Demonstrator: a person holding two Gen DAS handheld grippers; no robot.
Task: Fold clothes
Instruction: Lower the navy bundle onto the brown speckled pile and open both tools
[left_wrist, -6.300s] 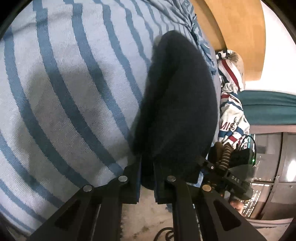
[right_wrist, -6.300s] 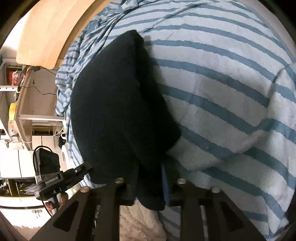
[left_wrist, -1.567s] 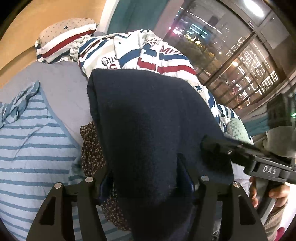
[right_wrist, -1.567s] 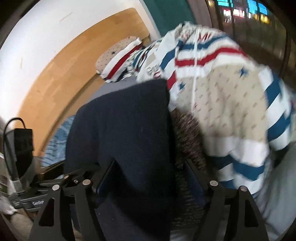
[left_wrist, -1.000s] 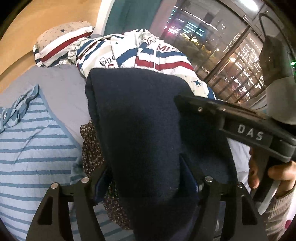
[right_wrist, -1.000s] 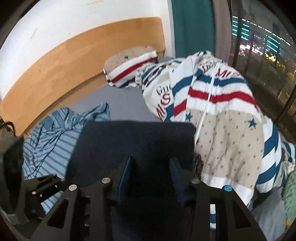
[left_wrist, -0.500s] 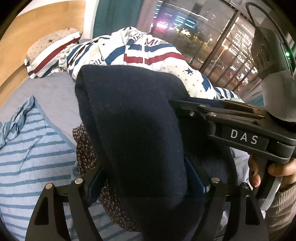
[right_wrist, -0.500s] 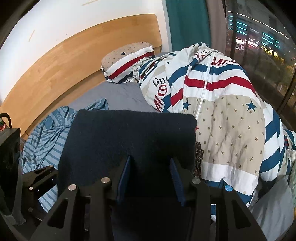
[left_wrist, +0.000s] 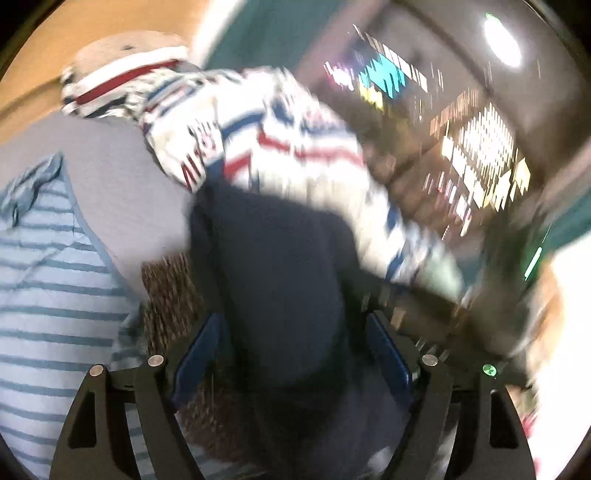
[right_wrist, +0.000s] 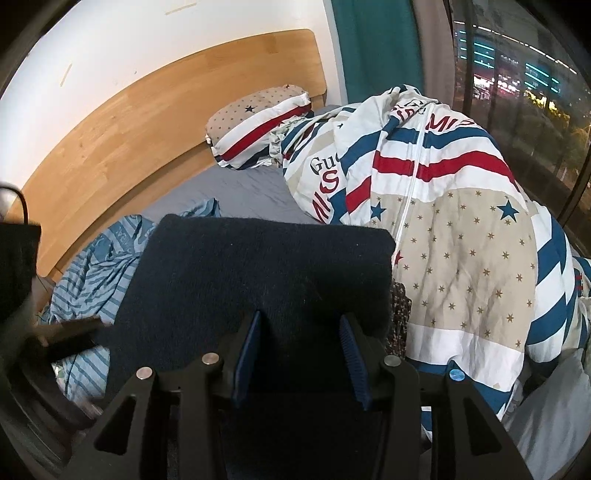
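A folded dark navy garment (right_wrist: 258, 273) lies on top of a brown patterned garment (right_wrist: 400, 325) on the bed. My right gripper (right_wrist: 300, 332) is open, its blue pads apart just over the navy fold's near edge. In the blurred left wrist view the navy garment (left_wrist: 280, 280) sits between the wide-open pads of my left gripper (left_wrist: 291, 343), and the brown garment (left_wrist: 170, 291) shows beneath it at the left. The other gripper (left_wrist: 461, 317) is a dark blur at the right.
A light blue striped garment (right_wrist: 96, 266) lies spread on the grey sheet (right_wrist: 240, 192) to the left. A star-and-stripe duvet (right_wrist: 454, 221) is heaped at the right, with a pillow (right_wrist: 258, 122) against the wooden headboard (right_wrist: 147, 122). A window (right_wrist: 517, 74) is at the far right.
Both grippers, shut on the navy garment earlier, carried it to the pile and opened. In the last half second the left gripper swung quickly, blurring its view; the right barely moved.
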